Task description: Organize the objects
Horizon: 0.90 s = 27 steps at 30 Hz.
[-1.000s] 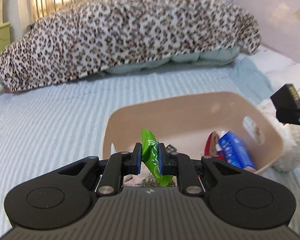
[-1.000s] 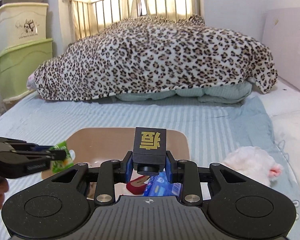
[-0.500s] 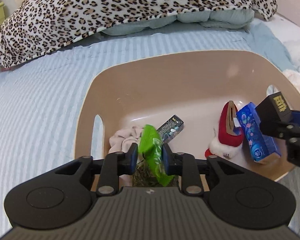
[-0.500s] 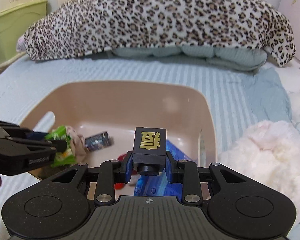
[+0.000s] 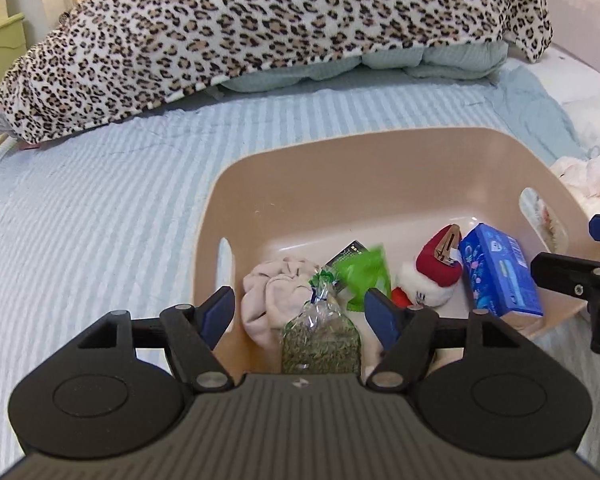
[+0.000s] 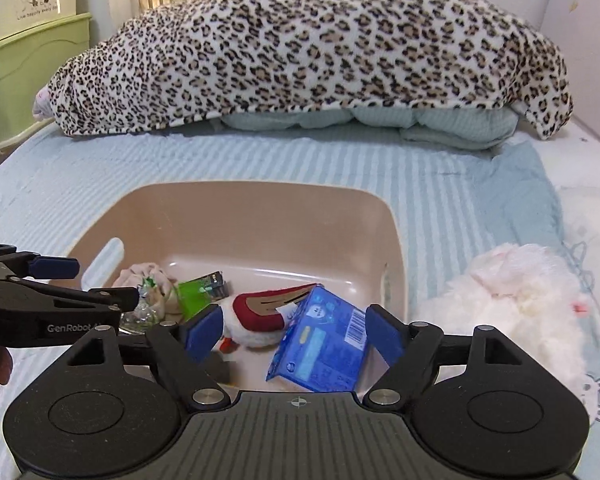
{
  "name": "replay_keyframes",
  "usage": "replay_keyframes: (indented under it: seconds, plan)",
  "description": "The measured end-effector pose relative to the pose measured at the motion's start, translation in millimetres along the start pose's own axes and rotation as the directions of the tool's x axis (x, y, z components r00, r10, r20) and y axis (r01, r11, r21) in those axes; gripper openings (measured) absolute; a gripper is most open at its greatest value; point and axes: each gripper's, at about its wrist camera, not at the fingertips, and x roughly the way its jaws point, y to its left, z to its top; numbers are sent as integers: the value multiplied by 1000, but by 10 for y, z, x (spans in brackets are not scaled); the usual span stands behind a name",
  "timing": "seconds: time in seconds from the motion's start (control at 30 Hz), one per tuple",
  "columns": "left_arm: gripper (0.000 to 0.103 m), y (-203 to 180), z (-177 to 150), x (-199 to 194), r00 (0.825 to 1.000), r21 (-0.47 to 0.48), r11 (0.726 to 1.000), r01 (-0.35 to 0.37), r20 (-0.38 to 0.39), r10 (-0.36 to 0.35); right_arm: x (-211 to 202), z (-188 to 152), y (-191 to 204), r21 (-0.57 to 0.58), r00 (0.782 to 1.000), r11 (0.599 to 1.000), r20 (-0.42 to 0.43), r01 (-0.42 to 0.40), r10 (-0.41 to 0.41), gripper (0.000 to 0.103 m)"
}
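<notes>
My left gripper point(image 5: 300, 312) and right gripper point(image 6: 294, 334) both hang with jaws apart, empty, over the bin point(image 6: 260, 216). The white plush point(image 6: 516, 300) lies on the bed right of it, nearer my right.

the green packet point(image 5: 364, 276) ahead of the left jaws is smeared with blur, so its print cannot be read. the herb bag point(image 5: 320, 340) between those jaws is cut off below by the gripper body. below the right jaws' left pad, a dark box point(image 6: 220, 368) is mostly hidden. the plush point(image 6: 520, 312) right of them runs behind the gripper body.
</notes>
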Motion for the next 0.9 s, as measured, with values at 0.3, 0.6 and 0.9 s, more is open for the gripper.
replay_keyframes:
  seconds: [0.3,0.6,0.9]
  plan:
    - [80,159,-225,-647,995,-48,999,23,93,-18,-492,-216,89,-24,999,1000,41,8,-7,92]
    - [81,182,-510,-1096,991,-45,999,-12,135,18,-847,-561,120,11,997,1000,81,-14,13,93]
    - [81,143,-875,-1342,992,-30,1000,9,123,-5,-1158,-803,236,1,993,1000,117,-13,13,94]
